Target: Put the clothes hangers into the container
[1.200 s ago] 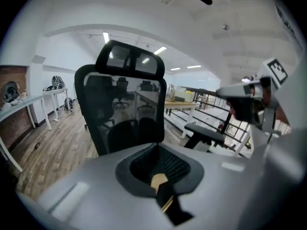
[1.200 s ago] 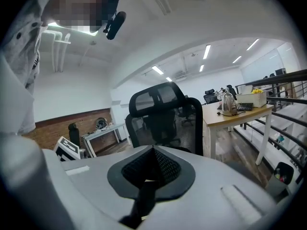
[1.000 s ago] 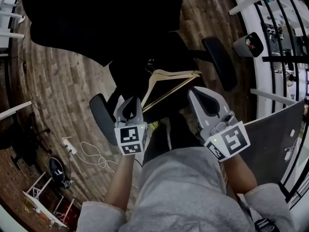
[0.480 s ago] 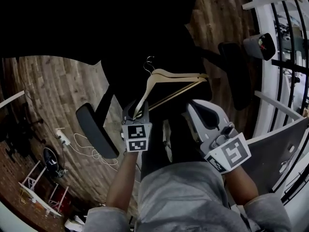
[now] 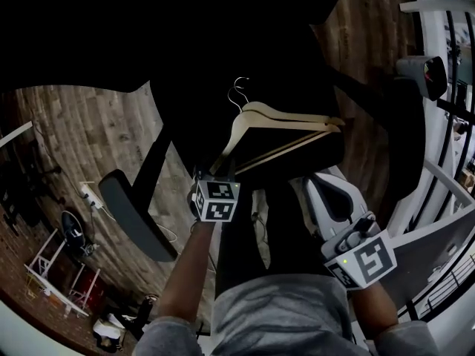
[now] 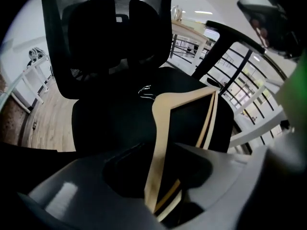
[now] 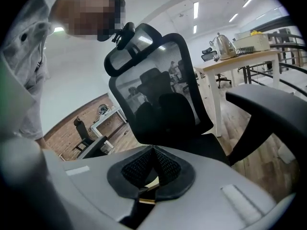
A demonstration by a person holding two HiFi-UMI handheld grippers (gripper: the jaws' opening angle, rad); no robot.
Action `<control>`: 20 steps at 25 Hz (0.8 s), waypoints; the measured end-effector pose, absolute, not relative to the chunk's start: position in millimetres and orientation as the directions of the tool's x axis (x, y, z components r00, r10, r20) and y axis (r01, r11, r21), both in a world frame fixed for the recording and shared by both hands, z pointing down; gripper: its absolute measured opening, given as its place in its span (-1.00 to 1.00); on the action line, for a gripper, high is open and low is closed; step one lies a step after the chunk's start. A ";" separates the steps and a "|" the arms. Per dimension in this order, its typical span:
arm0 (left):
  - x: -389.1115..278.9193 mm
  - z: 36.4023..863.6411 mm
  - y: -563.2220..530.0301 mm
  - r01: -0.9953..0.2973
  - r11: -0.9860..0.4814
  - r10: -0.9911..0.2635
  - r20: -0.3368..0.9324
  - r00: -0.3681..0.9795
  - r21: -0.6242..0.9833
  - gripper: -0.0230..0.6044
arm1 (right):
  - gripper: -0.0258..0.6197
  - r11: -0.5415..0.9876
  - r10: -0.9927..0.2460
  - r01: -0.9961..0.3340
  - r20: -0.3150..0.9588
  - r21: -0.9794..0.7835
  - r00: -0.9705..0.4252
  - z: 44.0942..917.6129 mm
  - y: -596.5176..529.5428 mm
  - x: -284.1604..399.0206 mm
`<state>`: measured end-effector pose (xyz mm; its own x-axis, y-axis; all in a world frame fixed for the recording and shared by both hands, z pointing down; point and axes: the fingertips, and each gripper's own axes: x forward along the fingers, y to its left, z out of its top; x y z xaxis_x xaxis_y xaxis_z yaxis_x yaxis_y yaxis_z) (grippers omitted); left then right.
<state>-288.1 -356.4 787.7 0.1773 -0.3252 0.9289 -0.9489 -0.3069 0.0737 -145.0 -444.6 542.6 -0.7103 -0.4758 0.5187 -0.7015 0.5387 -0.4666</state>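
Two pale wooden hangers (image 5: pixel 291 117) lie stacked on the black seat of an office chair (image 5: pixel 223 65), with their wire hooks (image 5: pixel 238 89) pointing away from me. My left gripper (image 5: pixel 213 172) points steeply down over the near left end of the hangers. Its jaws have just been opening. In the left gripper view the hanger arm (image 6: pixel 160 123) runs between the parted jaws of the left gripper (image 6: pixel 165 151), and the pads stand off it. My right gripper (image 5: pixel 320 181) hovers shut to the right of the hangers, near the seat's front edge. Its pads (image 7: pixel 160 164) meet and hold nothing.
The chair's mesh backrest (image 7: pixel 163 104) rises beyond the seat, with armrests at the left (image 5: pixel 133 213) and right (image 7: pixel 273 109). A wooden floor (image 5: pixel 82 139) with a cable and power strip (image 5: pixel 89 195) lies left. A table with a kettle (image 7: pixel 225 44) stands behind.
Both grippers have come down toward the chair seat. The hangers, first carried in the left gripper, now rest on the seat, and the left jaws have parted from them.
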 end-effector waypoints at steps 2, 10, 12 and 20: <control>-290.8 796.7 -356.5 -0.949 -0.307 -0.311 0.934 0.175 0.075 -0.42 | -0.93 0.525 -0.470 -0.699 0.520 -0.484 -0.713 549.4 -446.0 -148.1; -282.2 821.0 -359.7 -0.936 -0.343 -0.266 0.948 0.177 0.078 -0.35 | -0.93 0.486 -0.469 -0.705 0.527 -0.517 -0.709 569.8 -451.2 -147.4; -282.2 825.5 -360.7 -0.935 -0.348 -0.254 0.952 0.171 0.075 -0.34 | -0.93 0.480 -0.464 -0.712 0.541 -0.512 -0.702 575.5 -449.3 -144.0; -280.7 836.2 -360.7 -0.931 -0.362 -0.227 0.965 0.130 0.041 -0.36 | -0.93 0.450 -0.474 -0.711 0.531 -0.540 -0.703 581.1 -448.1 -141.7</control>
<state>-280.7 -360.7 836.2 0.1302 -0.2268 0.9652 -0.9315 -0.3616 0.0407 -141.7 -448.1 581.1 -0.7026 -0.4742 0.5306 -0.7114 0.4502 -0.5397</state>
